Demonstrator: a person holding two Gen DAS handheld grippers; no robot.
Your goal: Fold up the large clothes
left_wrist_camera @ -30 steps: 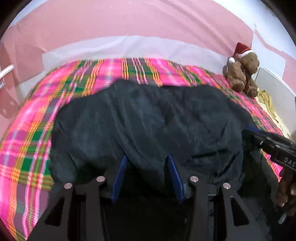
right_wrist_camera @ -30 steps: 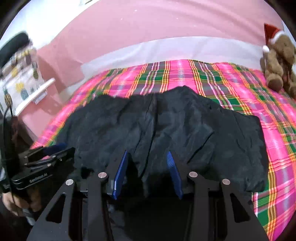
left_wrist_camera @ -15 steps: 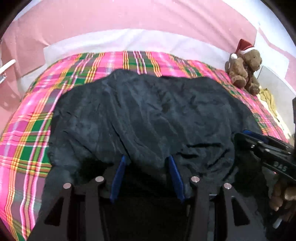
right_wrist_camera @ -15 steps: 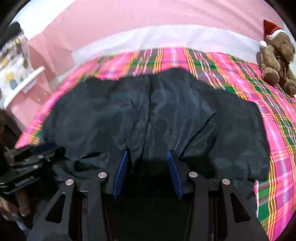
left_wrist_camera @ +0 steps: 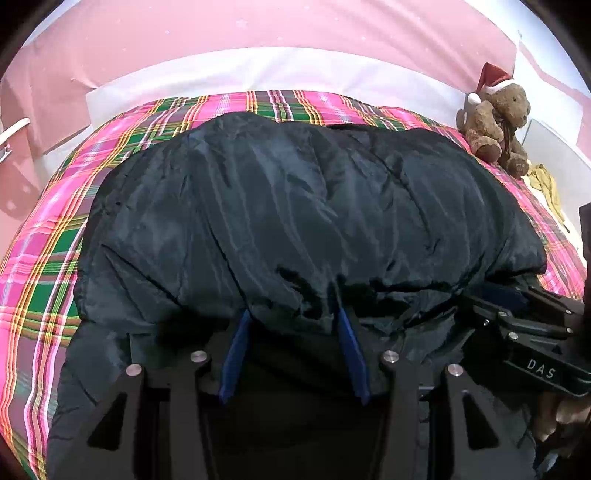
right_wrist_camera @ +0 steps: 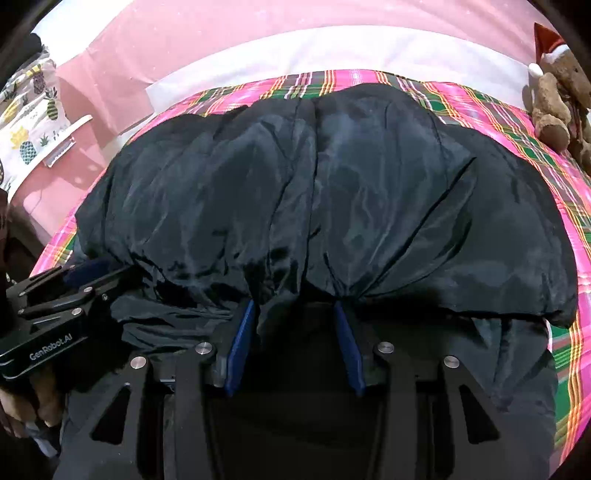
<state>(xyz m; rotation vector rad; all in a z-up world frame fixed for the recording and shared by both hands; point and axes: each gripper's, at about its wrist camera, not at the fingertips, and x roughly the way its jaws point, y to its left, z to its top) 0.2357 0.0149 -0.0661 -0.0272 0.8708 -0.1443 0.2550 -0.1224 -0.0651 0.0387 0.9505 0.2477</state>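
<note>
Short of the teddy (left_wrist_camera: 495, 122), my left gripper (left_wrist_camera: 291, 314) and right gripper (right_wrist_camera: 293, 306), each pinching the jacket (left_wrist_camera: 295, 221) hem, have sunk and carried it farther over itself, so this fold looks nearly laid.

A bedroom in a home. Ahead of the tongs lies a bed (left_wrist_camera: 44, 266) under a pink and green plaid cover, with a white band (left_wrist_camera: 258, 74) and a pink wall (left_wrist_camera: 258, 26) beyond its far edge. A teddy bear (left_wrist_camera: 495, 122) in a red Santa hat sits at the far right corner of the bed, by the wall. Far left of the right tongs hangs a white cloth (right_wrist_camera: 26, 122) printed with pineapples. A dark jacket (right_wrist_camera: 332, 192) is spread across the bed.
</note>
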